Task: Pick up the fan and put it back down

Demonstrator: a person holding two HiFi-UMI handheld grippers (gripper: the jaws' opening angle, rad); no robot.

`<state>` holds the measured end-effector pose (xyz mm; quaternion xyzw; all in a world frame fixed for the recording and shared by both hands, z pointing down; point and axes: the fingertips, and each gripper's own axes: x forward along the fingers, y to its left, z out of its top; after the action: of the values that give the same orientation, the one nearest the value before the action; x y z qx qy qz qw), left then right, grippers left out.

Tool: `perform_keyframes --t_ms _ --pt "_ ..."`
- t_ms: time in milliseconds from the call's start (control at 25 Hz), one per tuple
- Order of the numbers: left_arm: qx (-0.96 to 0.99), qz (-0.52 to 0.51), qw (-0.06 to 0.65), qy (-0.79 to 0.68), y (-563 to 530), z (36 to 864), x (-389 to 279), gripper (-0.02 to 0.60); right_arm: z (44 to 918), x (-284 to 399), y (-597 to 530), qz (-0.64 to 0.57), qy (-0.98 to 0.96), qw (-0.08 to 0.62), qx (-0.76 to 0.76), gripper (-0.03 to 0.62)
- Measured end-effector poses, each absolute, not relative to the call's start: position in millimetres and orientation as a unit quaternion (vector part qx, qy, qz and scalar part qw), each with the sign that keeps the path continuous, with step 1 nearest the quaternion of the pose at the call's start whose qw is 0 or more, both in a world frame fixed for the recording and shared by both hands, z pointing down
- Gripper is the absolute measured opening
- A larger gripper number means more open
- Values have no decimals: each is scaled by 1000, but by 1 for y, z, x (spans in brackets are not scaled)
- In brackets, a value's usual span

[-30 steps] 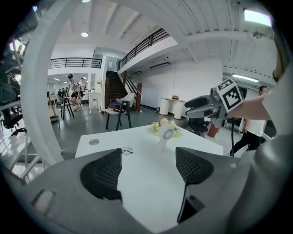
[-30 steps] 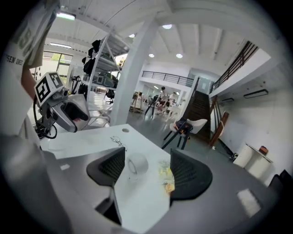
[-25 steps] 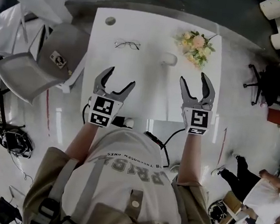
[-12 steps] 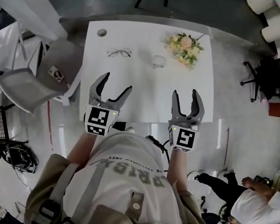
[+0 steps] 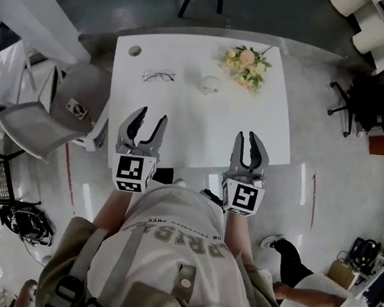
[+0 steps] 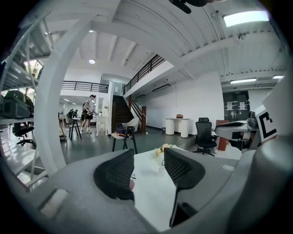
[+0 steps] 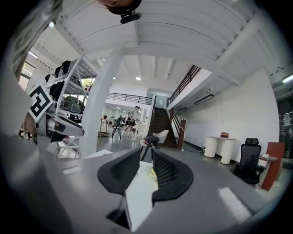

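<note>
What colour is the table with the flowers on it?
White. The table shows best in the head view.

Left tongs (image 5: 150,116), right tongs (image 5: 248,137): empty, closing, seemingly level.

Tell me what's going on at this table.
A person stands at the white table with tongs in each hand. The left tongs and right tongs hover over its near edge; their jaws have just been closing with nothing between them. The small white object, likely the fan, sits untouched farther back between the glasses and the flowers.
</note>
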<state>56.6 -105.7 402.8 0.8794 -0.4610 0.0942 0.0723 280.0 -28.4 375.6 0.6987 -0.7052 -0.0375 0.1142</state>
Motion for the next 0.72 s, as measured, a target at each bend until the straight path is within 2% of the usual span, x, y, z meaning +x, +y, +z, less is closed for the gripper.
perform_keyframes --t_ms 120,520,720 --pt "876 88 68 -469 -100 398 54 188 375 282 -21 -34 -702 111 702 67" --pt "879 74 37 -470 -82 390 59 50 375 278 -8 -28 -709 105 696 35" --pt "879 74 36 -470 -79 392 60 15 376 279 -5 -26 -710 112 695 2"
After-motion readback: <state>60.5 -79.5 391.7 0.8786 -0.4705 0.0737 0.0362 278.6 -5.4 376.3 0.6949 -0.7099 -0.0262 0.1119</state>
